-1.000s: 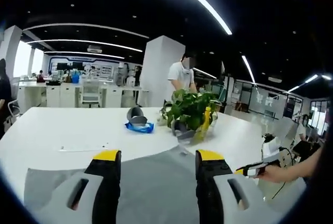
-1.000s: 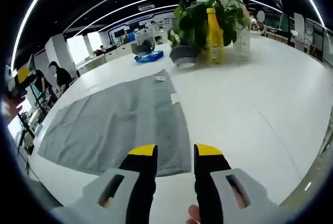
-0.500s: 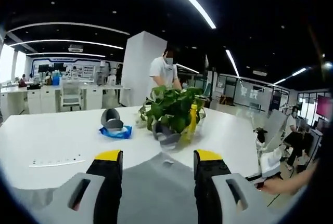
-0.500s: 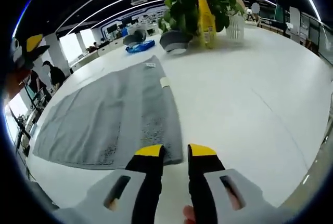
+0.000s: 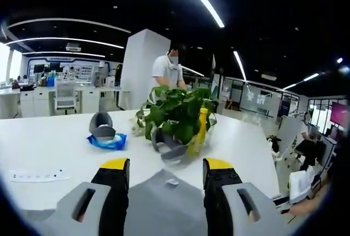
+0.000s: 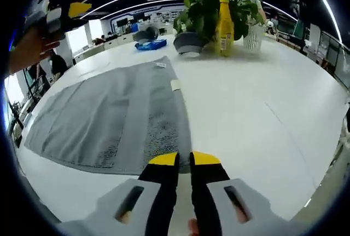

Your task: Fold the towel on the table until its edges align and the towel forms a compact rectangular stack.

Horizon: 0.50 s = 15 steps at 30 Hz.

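Note:
A grey towel (image 6: 109, 121) lies spread flat on the white table (image 6: 262, 110), with a small white label on its right edge. My right gripper (image 6: 184, 159) sits at the towel's near right corner, its yellow-tipped jaws drawn almost together on the cloth edge. A hand holds my left gripper (image 6: 60, 14) up in the air past the towel's far left side. In the left gripper view, the left gripper (image 5: 166, 163) stands open above the towel (image 5: 164, 203), nothing between its jaws.
A potted plant (image 5: 175, 115), a yellow bottle (image 5: 199, 132) and a grey bowl (image 6: 188, 43) stand beyond the towel's far end. A blue packet with a grey object (image 5: 104, 137) and a white power strip (image 5: 33, 176) lie further left. A person (image 5: 169, 72) stands behind the table.
The right gripper's jaws have narrowed from wide apart to nearly together at the towel's corner. The left gripper has swung its view rightward and stayed open.

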Motion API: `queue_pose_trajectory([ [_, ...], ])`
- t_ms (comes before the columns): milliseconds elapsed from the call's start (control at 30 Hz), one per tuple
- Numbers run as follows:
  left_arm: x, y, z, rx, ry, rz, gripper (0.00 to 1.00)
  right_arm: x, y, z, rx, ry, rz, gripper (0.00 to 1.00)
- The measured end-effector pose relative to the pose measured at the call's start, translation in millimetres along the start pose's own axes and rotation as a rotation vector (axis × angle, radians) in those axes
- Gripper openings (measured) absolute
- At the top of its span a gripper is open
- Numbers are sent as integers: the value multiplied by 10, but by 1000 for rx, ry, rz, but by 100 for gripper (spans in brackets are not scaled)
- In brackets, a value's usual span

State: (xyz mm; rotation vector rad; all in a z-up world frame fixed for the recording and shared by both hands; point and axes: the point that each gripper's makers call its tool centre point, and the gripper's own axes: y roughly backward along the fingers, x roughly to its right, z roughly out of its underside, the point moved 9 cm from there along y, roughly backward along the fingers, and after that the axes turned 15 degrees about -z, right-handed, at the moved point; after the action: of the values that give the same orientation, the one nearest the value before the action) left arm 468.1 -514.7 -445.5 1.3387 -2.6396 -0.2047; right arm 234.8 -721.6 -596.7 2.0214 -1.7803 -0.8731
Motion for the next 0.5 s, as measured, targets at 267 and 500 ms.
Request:
queue_pose_trajectory([
  [267,158,-451,27,32,-18,23,56,7,6,17,12,-5,-17,3],
  [500,235,-727,168,35,-17,18,55,10,1,37,25,-11,-21,2],
])
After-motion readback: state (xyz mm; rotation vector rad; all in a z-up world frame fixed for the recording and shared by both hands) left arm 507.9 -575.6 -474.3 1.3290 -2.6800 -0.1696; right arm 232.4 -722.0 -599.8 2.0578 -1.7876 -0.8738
